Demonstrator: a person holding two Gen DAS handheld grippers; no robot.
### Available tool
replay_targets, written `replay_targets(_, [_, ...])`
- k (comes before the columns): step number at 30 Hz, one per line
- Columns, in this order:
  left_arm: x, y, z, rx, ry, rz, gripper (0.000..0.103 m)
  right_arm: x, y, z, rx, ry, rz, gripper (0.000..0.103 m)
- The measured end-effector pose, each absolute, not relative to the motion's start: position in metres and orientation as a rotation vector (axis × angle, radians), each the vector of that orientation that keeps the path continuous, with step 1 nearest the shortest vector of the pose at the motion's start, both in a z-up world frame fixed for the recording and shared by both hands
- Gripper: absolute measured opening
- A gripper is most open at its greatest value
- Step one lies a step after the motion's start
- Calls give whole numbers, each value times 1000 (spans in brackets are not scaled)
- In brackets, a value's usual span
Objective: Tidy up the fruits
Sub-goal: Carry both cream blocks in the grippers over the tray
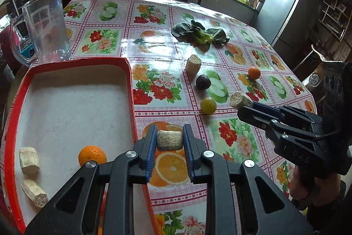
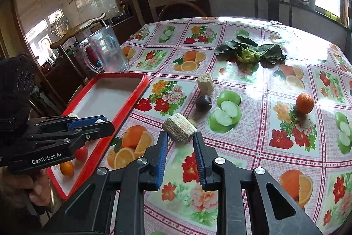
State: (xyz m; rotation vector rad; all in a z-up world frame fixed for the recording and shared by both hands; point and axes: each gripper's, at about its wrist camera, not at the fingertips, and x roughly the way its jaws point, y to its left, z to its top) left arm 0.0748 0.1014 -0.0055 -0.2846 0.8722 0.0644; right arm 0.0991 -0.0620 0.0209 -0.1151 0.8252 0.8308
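1. Blue-padded jaws of the left hand-held gripper [image 1: 169,139] clamp a fibrous cane piece [image 1: 169,140], low centre of its frame, just right of the red tray [image 1: 131,89].
2. The right hand-held gripper [image 2: 180,142] pinches another cane chunk [image 2: 179,128] at frame centre.
3. The tray, lower left, holds two cane pieces [image 1: 29,160] and an orange [image 1: 92,155].
4. A plum [image 1: 203,82], green fruit [image 1: 208,105] and tangerine [image 1: 254,73] remain mid-right on the worktop [image 1: 242,142].
5. Likely step: carrying both chunks over the rim, then releasing inside.
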Motion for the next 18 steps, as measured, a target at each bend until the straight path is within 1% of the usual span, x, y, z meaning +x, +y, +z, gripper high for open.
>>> replay_targets(18, [22,125,5,-300,826,137,21,46,-32,37,-143,804,922,24])
